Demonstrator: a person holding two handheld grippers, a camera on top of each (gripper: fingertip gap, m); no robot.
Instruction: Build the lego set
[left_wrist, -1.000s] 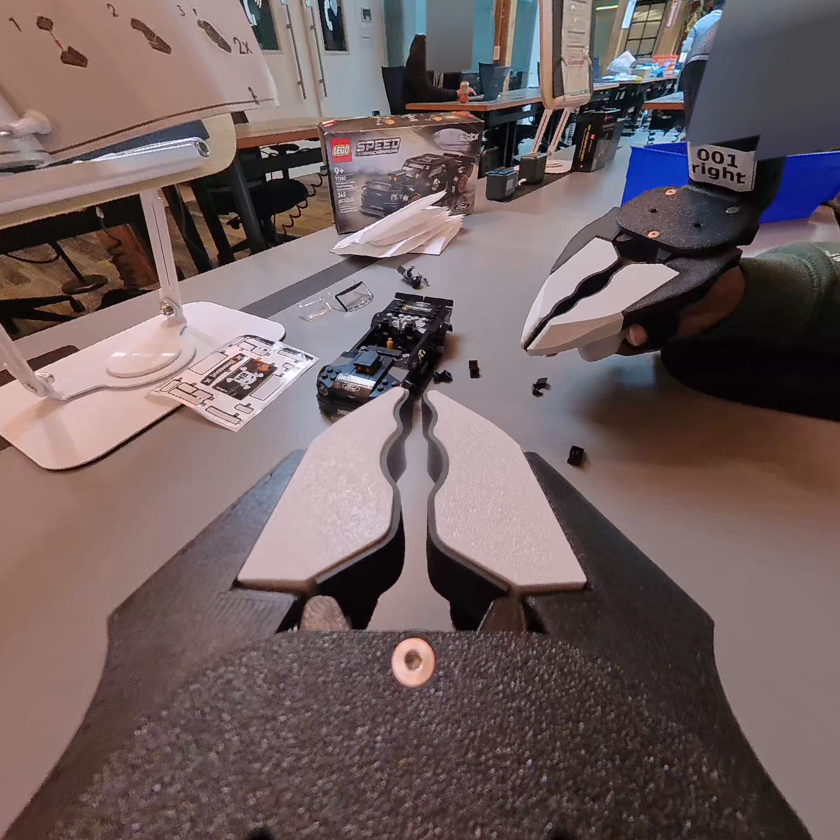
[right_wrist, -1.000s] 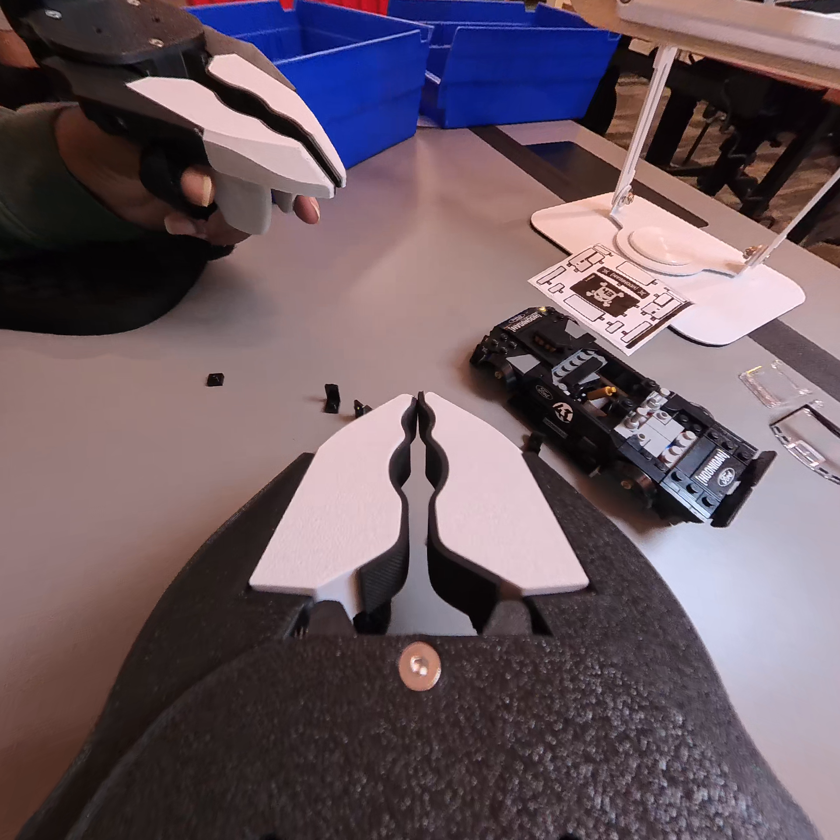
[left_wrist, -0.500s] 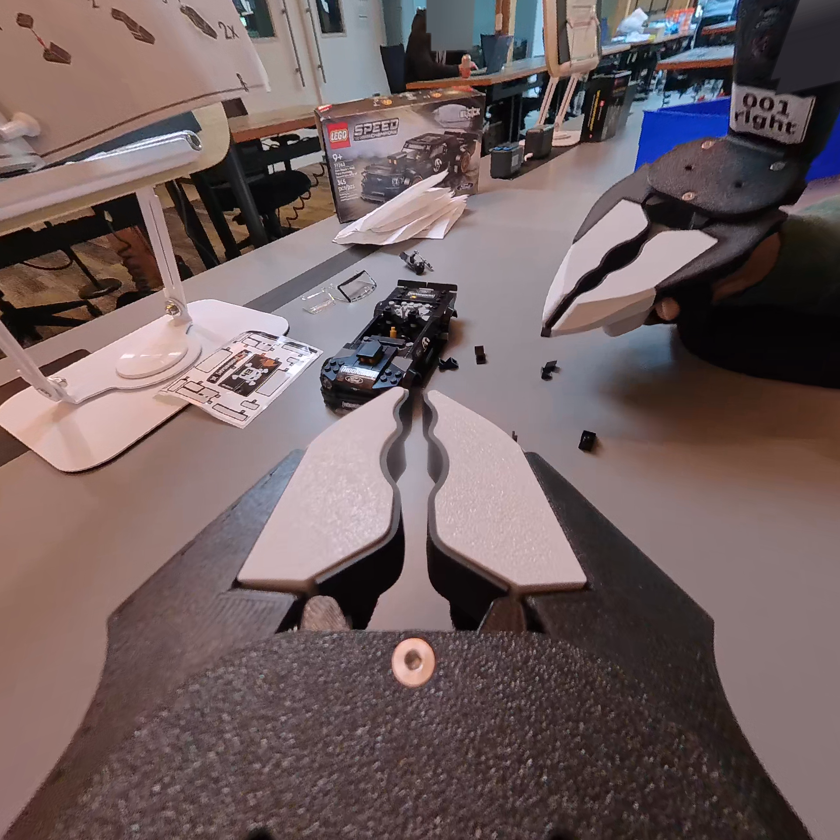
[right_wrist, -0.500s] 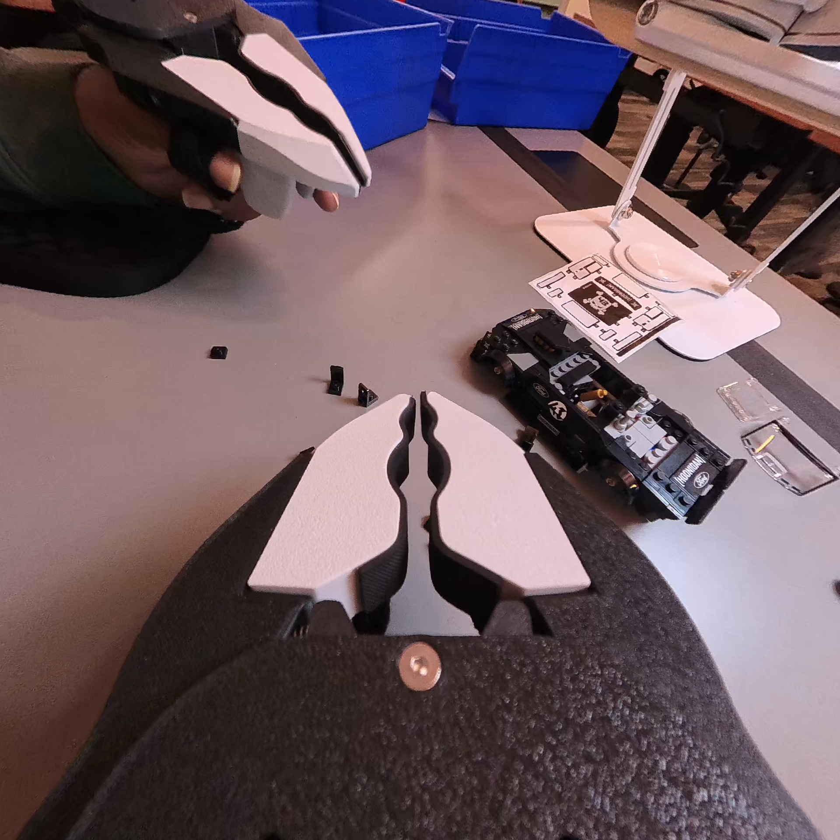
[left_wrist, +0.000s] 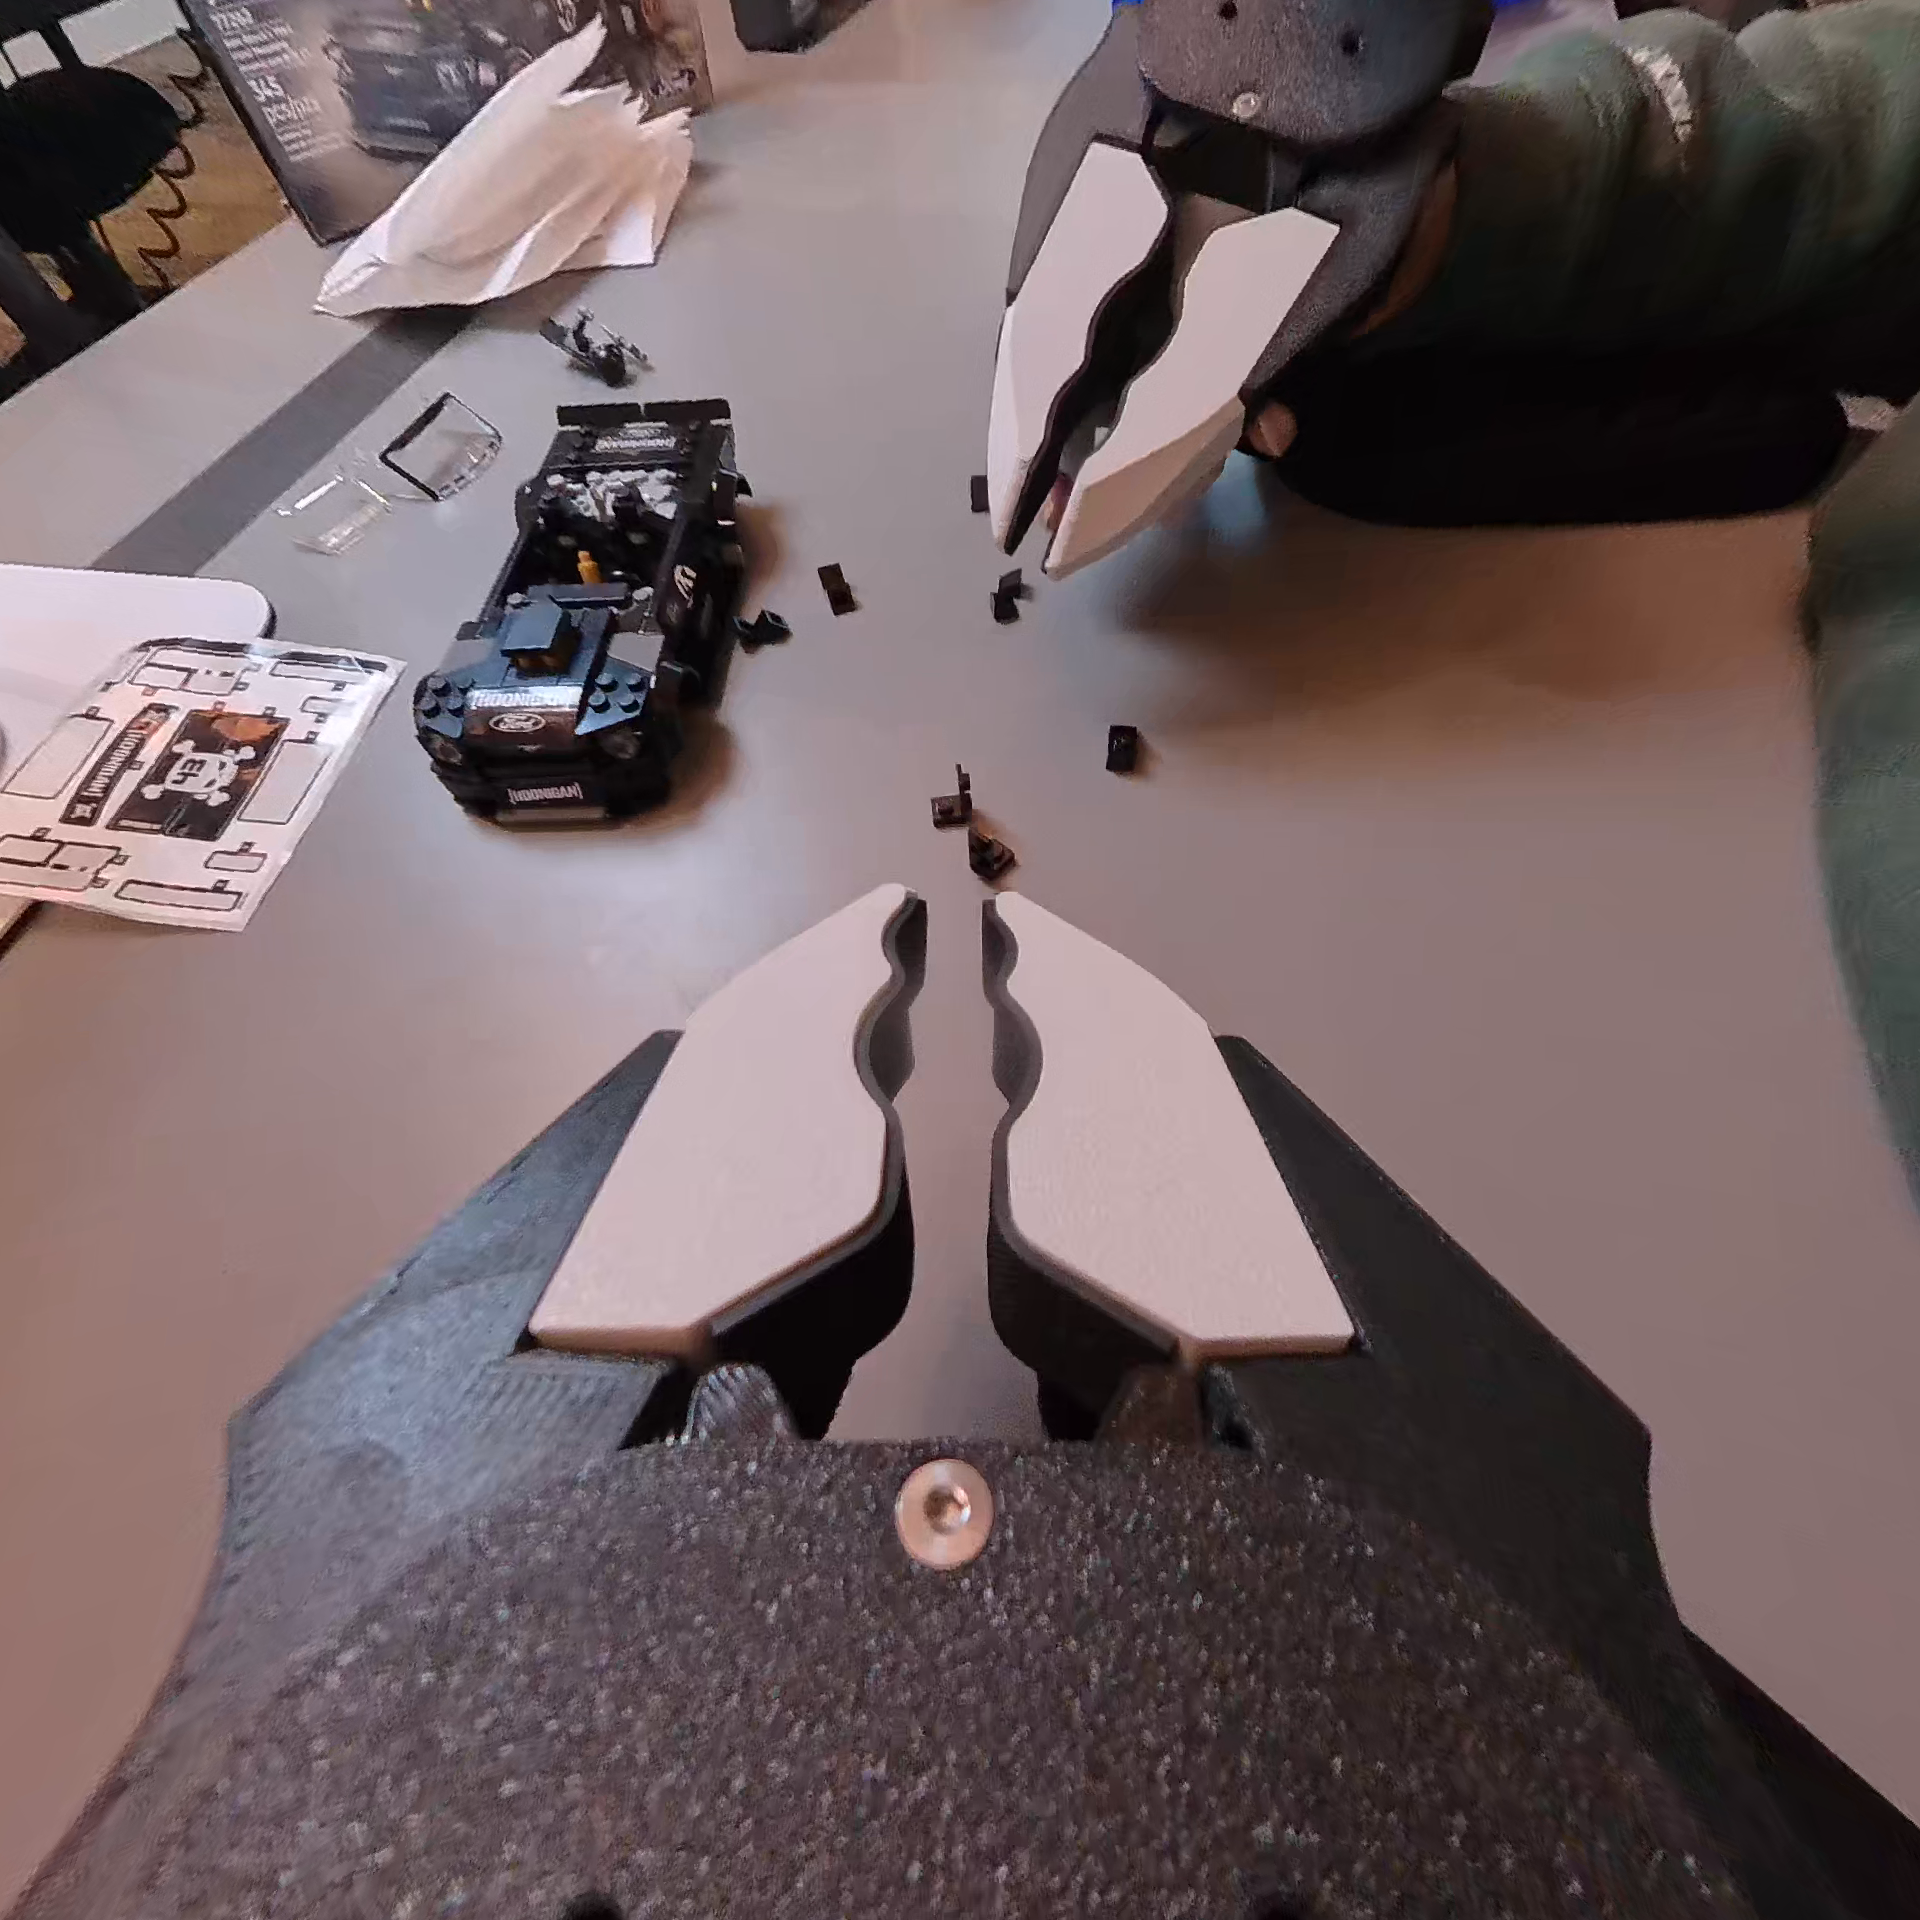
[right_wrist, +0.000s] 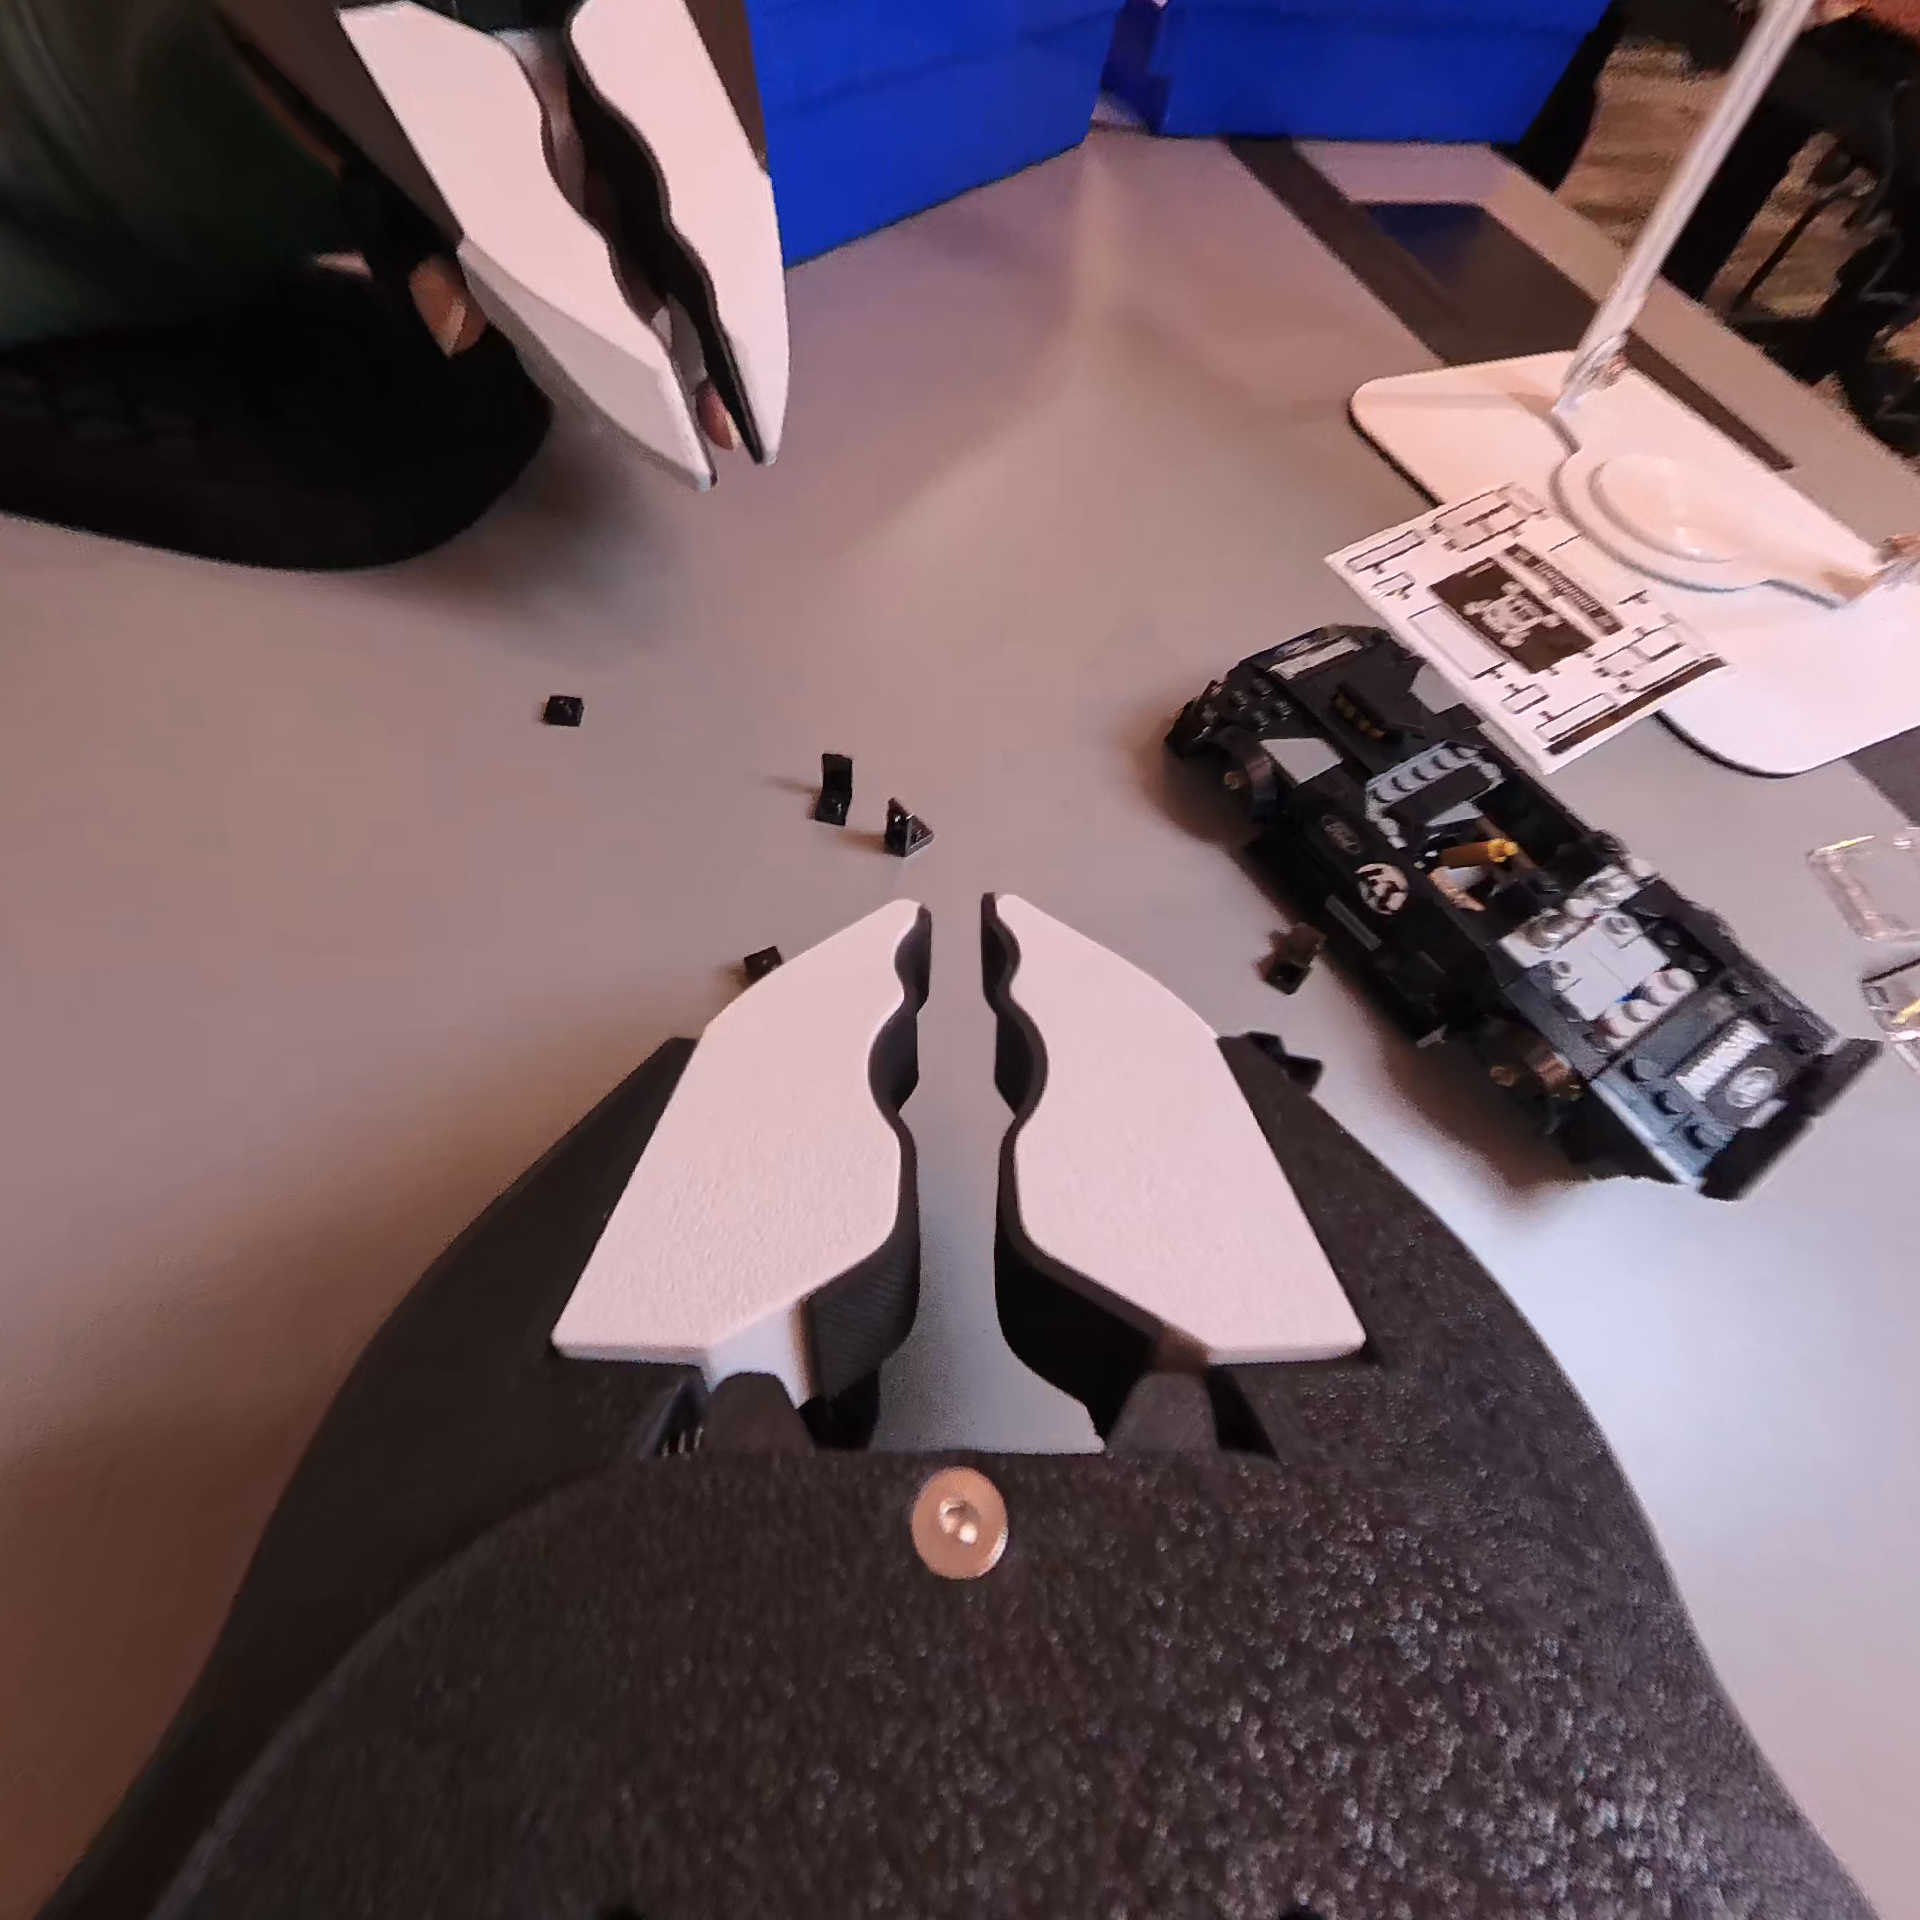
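Black loose pieces (left_wrist: 975, 826) lie right of the half-built car (left_wrist: 592, 613); both the left gripper (left_wrist: 951, 906) and right gripper (right_wrist: 956, 909) hover slightly parted, empty. Next: likely pinching one small piece.

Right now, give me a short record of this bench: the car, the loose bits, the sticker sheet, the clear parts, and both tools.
car: black lego car, partly built, roof off, on grey table
loose pieces: small black pieces scattered beside the car
sticker sheet: flat, by the car's front
clear parts: two clear pieces past the car
left tool: slightly open, empty
right tool: slightly open, empty
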